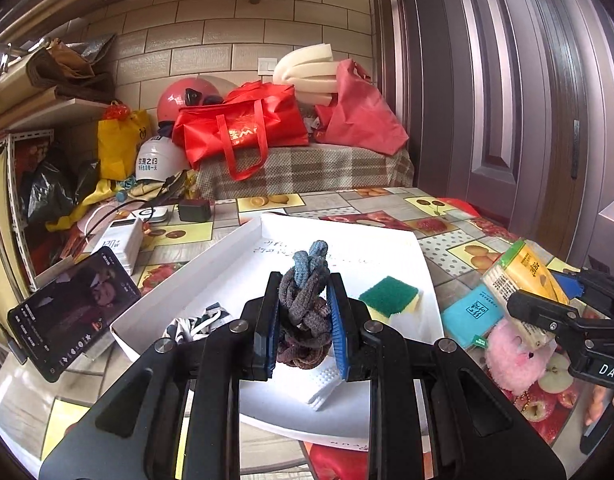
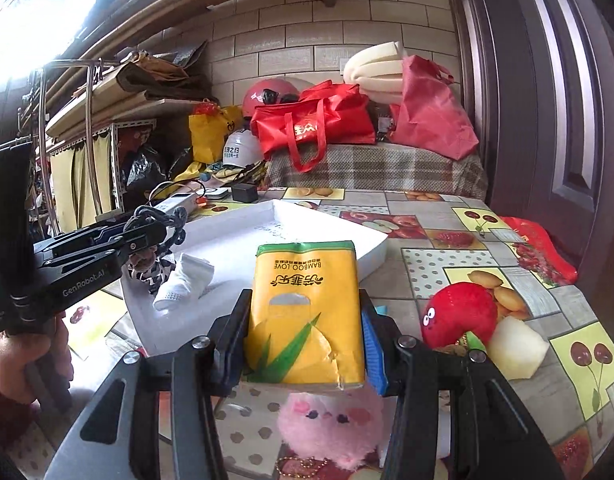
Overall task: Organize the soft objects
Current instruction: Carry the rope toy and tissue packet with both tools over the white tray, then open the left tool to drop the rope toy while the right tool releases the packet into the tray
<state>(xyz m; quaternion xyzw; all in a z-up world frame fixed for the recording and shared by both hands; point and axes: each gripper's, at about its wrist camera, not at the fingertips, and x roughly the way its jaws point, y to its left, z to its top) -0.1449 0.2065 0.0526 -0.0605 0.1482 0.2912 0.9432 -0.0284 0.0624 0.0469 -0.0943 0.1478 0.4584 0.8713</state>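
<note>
My left gripper (image 1: pixel 305 320) is shut on a bundle of grey and blue hair ties (image 1: pixel 305 300), held above the white tray (image 1: pixel 227 264). In the tray lie a green-and-yellow sponge (image 1: pixel 389 298), a white sock (image 1: pixel 319 384) and a black-and-white cloth (image 1: pixel 195 324). My right gripper (image 2: pixel 305 320) is shut on a yellow tissue pack (image 2: pixel 307 312), held above the table right of the tray (image 2: pixel 371 252). Below it lies a pink plush pig (image 2: pixel 331 428). A red strawberry plush (image 2: pixel 459 316) and a white foam block (image 2: pixel 515 346) lie to the right.
A teal cloth pack (image 1: pixel 473 316) lies beside the tray. A phone (image 1: pixel 71 312) leans at the left, with a white power bank (image 1: pixel 119 244) and black charger (image 1: pixel 195 210) behind. Red bags (image 1: pixel 243 128) and helmets crowd the bench at the back. A door (image 1: pixel 507 100) stands to the right.
</note>
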